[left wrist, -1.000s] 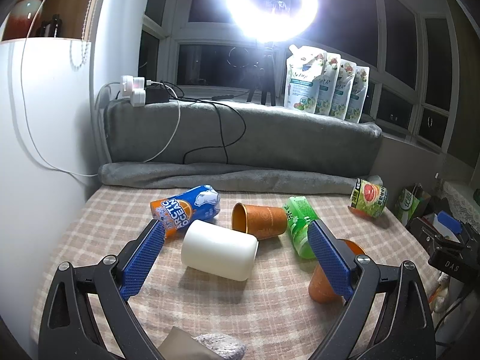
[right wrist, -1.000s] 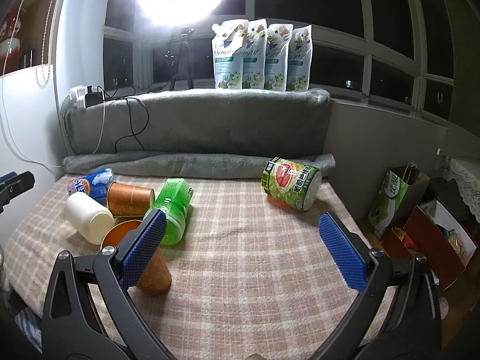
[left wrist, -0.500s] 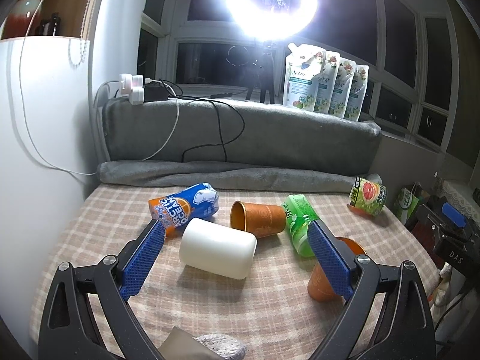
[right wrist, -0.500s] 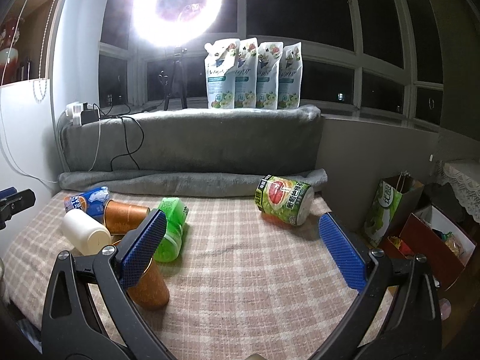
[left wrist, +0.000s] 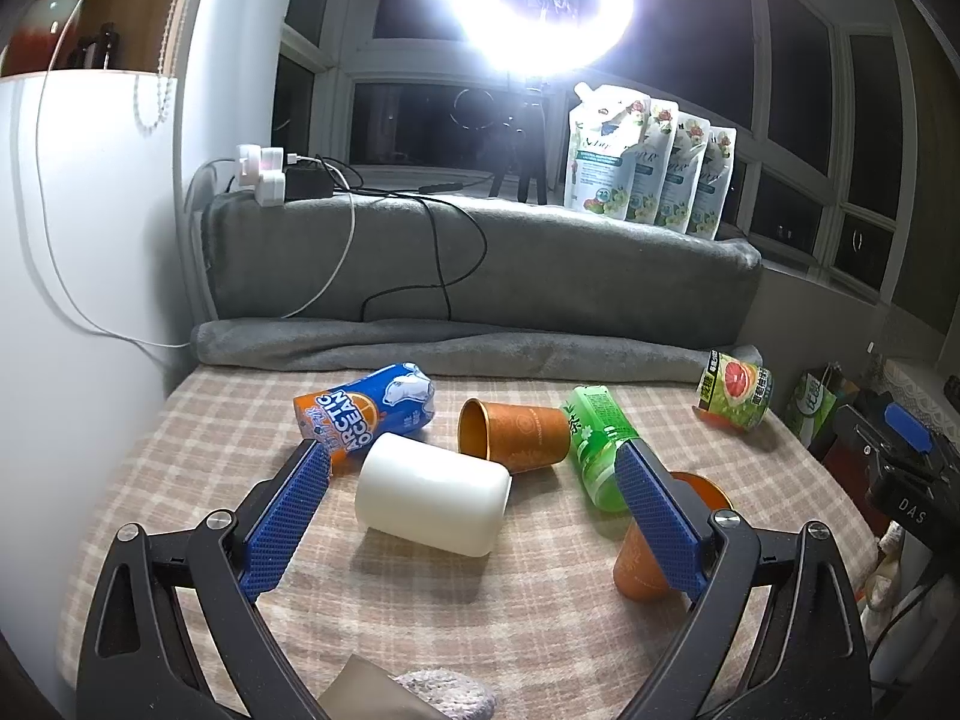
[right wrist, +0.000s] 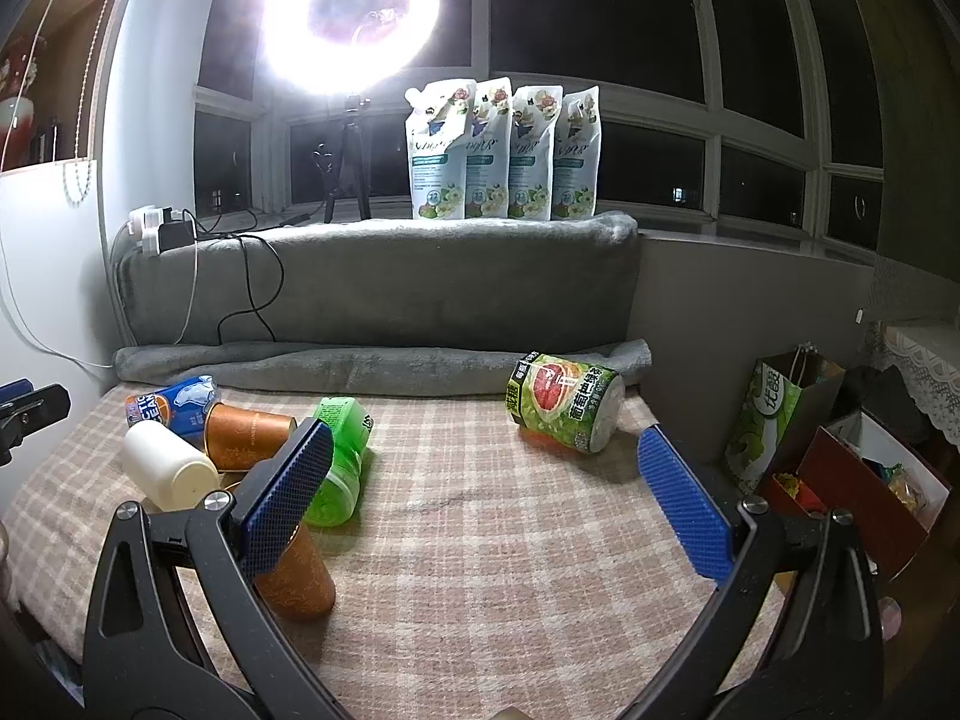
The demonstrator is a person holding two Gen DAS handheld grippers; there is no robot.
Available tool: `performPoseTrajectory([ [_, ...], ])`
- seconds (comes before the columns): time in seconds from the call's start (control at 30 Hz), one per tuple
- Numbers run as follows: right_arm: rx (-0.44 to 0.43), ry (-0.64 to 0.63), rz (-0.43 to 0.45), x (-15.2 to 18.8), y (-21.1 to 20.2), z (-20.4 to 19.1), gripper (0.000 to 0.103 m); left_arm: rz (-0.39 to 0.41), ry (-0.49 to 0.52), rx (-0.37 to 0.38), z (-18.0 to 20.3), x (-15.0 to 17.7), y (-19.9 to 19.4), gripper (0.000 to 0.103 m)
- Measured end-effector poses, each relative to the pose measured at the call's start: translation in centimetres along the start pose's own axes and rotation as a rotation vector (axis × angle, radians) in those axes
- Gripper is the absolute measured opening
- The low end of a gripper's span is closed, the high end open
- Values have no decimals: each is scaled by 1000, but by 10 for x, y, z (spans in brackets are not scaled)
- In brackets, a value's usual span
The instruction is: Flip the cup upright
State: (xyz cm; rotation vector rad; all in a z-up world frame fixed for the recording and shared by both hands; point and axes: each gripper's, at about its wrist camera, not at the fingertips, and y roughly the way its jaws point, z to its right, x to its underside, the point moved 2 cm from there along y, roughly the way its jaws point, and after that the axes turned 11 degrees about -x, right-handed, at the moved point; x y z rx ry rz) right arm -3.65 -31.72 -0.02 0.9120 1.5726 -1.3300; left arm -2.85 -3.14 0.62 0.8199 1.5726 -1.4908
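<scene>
We see the left claw (left wrist: 474, 501) spread wide, empty, framing the white cup (left wrist: 432, 501) lying on its side on the checked desk (left wrist: 420, 600). The right claw (right wrist: 486, 492) is likewise spread and empty. An orange cup (left wrist: 516, 437) lies just behind the white one.

Your checked cloth surface (right wrist: 492, 540) carries two orange cups (left wrist: 516, 435) (one upright), white cup (left wrist: 432, 501), green bottle (right wrist: 339, 462), cans (right wrist: 561, 408).
</scene>
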Motion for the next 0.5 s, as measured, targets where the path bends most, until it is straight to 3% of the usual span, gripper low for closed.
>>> performPoseTrajectory([
  [0.33,-7,-7,-15,2,2,-1,103,-2,-5,0,-1,0,1,96],
  [0.5,-79,-16,-76,10,10,-8,103,16,4,-9,0,2,0,96],
])
